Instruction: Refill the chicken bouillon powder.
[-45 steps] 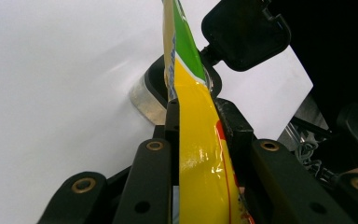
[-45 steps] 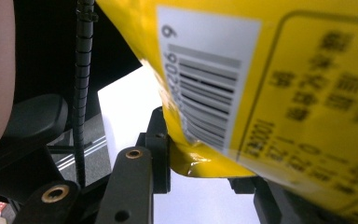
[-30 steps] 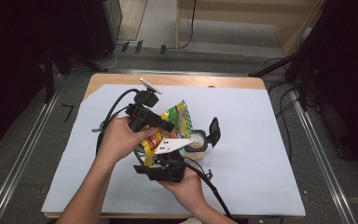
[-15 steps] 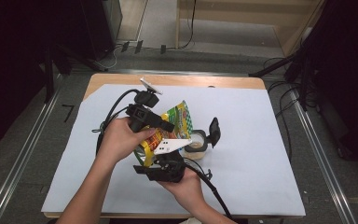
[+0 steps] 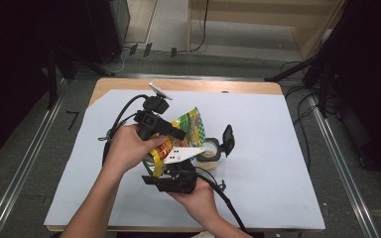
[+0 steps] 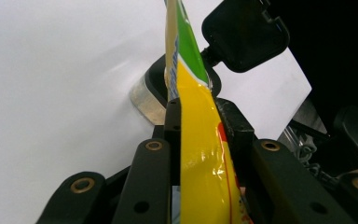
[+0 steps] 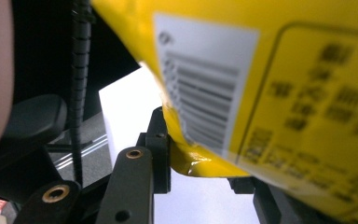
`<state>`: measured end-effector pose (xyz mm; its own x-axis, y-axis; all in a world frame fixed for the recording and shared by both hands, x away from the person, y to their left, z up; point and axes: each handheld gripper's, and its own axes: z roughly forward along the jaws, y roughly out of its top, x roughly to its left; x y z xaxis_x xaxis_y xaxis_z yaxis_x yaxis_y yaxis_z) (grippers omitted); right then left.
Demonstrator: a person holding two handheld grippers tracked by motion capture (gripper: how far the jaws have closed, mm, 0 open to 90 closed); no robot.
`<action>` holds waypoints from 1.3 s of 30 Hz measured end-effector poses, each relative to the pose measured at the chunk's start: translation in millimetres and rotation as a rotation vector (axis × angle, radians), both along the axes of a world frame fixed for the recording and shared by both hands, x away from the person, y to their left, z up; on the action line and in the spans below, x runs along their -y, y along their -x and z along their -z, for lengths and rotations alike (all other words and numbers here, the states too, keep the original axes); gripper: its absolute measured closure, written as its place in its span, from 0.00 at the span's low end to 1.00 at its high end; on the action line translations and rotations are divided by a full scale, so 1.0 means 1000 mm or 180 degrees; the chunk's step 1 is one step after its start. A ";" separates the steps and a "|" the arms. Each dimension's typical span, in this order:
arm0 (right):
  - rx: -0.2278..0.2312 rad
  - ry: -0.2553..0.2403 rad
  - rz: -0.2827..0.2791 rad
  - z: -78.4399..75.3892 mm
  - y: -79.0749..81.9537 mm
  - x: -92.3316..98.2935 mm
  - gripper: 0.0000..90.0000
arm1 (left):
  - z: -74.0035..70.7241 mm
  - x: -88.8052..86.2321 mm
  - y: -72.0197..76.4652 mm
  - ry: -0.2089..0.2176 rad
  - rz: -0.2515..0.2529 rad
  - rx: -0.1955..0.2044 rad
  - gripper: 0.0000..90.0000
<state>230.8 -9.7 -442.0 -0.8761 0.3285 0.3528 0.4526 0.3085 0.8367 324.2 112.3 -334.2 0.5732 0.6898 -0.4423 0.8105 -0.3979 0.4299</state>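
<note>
Your left gripper (image 6: 196, 121) and right gripper (image 7: 200, 175) both pinch the snack pouch (image 5: 178, 136), its mouth tipped toward the open jar (image 5: 209, 152) just beside it.

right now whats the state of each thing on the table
pouch: held above the jar, tilted, gripped by both grippers
jar: upright on the table, open
lid: flipped up on its hinge, beside the jar mouth
left gripper: fingers shut on the pouch
right gripper: fingers shut on the pouch's lower edge
</note>
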 end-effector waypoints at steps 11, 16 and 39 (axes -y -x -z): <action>-0.0015 -0.0024 0.0001 0.000 -0.001 0.001 0.76 | -0.001 0.002 0.000 0.0044 0.0007 0.0016 0.84; -0.0010 -0.0068 0.0001 -0.003 0.000 0.002 0.76 | -0.004 0.001 0.000 0.0096 -0.0006 0.0023 0.83; -0.0116 -0.0104 0.0013 -0.005 -0.002 0.006 0.76 | -0.003 0.006 -0.006 0.0157 -0.0006 0.0002 0.84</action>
